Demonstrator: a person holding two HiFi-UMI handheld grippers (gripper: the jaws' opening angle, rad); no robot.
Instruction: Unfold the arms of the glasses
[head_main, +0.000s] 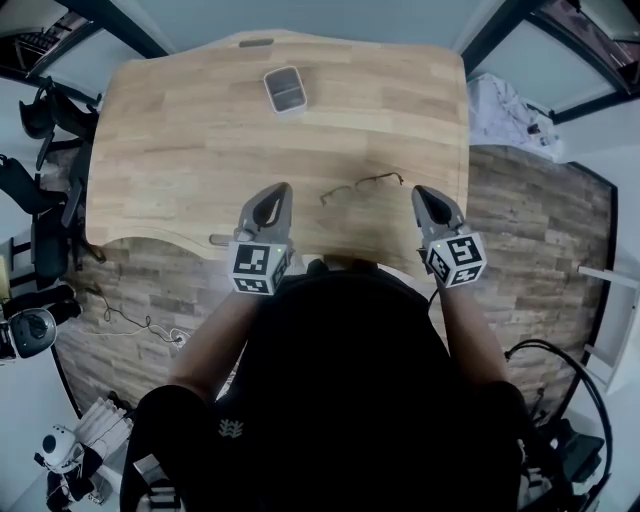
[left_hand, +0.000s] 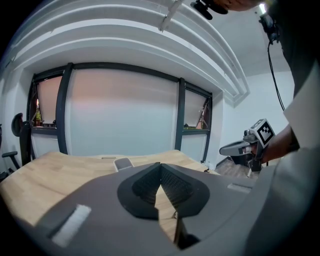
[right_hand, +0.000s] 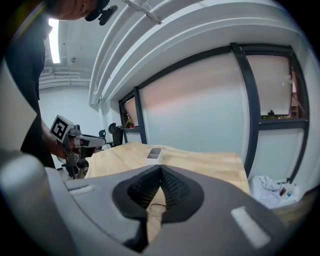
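Both my grippers are closed and empty, with the glasses on the table between them.
My body hides the table's (head_main: 180, 140) near edge. My left gripper (head_main: 278, 190) and right gripper (head_main: 424, 193) hover low, tipped slightly down, jaws together on nothing. The wire glasses (head_main: 362, 186) lie crosswise, long axis left to right; their arms are too fine to read.

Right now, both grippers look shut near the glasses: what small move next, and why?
Probably open the right gripper and ease it toward the glasses. Both it and the left gripper are shut on nothing, and the glasses lie untouched on the table between them, slightly ahead.
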